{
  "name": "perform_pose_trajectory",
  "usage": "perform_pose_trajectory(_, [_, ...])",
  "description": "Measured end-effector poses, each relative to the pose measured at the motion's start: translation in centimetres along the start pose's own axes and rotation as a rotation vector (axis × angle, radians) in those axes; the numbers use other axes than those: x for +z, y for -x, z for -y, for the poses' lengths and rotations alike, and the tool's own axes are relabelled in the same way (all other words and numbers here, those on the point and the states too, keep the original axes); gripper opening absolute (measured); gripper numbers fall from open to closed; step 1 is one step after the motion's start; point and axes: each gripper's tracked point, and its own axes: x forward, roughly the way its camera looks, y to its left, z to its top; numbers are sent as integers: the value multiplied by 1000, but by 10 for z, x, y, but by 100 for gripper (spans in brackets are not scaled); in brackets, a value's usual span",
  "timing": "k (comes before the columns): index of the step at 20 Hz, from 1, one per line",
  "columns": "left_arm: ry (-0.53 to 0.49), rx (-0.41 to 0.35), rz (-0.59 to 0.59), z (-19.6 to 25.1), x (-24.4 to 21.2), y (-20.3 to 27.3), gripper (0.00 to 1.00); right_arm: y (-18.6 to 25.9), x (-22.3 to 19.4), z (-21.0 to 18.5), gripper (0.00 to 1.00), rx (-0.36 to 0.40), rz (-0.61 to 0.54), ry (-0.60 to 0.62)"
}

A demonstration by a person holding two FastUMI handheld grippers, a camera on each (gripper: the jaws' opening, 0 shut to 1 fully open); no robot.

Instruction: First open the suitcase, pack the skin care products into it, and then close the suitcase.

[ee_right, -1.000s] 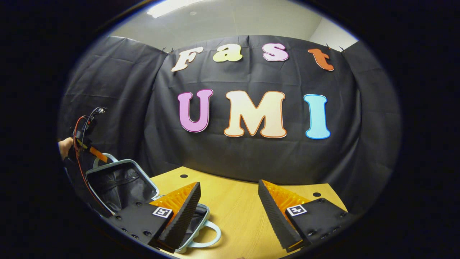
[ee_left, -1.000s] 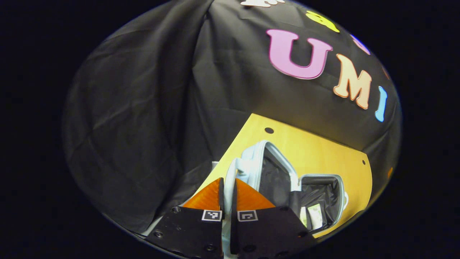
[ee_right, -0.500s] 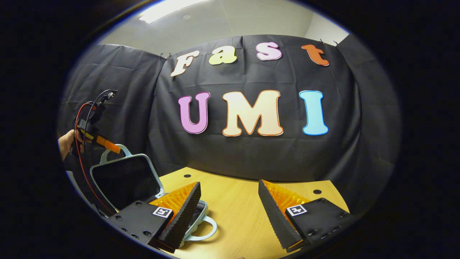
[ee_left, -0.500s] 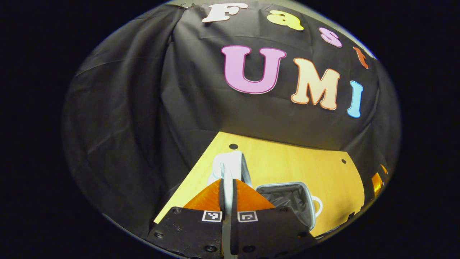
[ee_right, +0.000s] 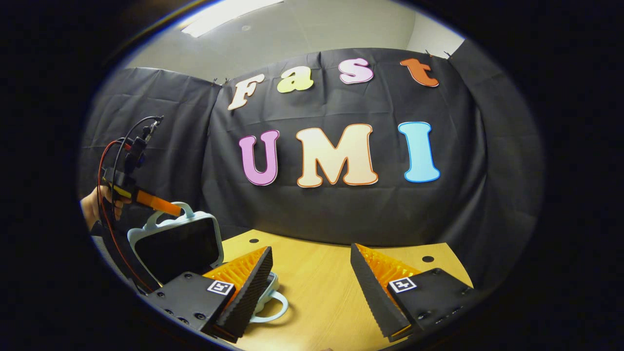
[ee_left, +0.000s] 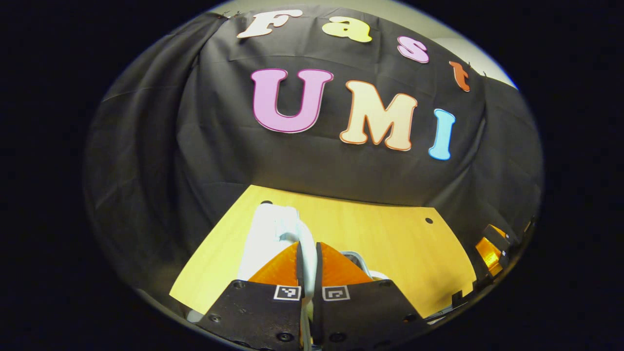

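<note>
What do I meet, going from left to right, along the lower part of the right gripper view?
Hand → left gripper holding the lid handle → suitcase lid → lower suitcase handle → bare table → a small hole in the table.

Both views look low across the counter [ee_right: 321, 287] toward the back wall; they share the suitcase [ee_right: 175, 241] and counter.
</note>
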Motion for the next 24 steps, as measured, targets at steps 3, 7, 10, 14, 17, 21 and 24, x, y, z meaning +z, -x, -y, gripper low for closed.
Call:
perform_pose_trajectory(3, [17, -73, -14, 43, -18, -16, 3, 4, 2, 14, 99, -17, 3, -4])
perform_pose_trajectory(7, [-13, -145, -62, 90, -44, -31, 3, 12, 3, 29, 99, -33, 0, 11])
perform_pose_trajectory(10, [-21, -187, -92, 115, -57, -33, 4, 19, 7, 41, 100, -51, 2, 22])
perform_pose_trajectory(14, [-28, -212, -140, 138, -80, -44, 5, 26, 8, 53, 99, -73, 3, 25])
perform_pose_trajectory(17, [-43, -228, -170, 155, -98, -53, 9, 33, 12, 63, 99, -81, 16, 34])
perform_pose_trajectory(21, [-62, -198, -155, 168, -101, -51, 39, 42, 18, 79, 99, -77, 39, 16])
perform_pose_trajectory(24, [-65, -149, -98, 176, -89, -45, 61, 47, 30, 87, 99, -59, 69, 2])
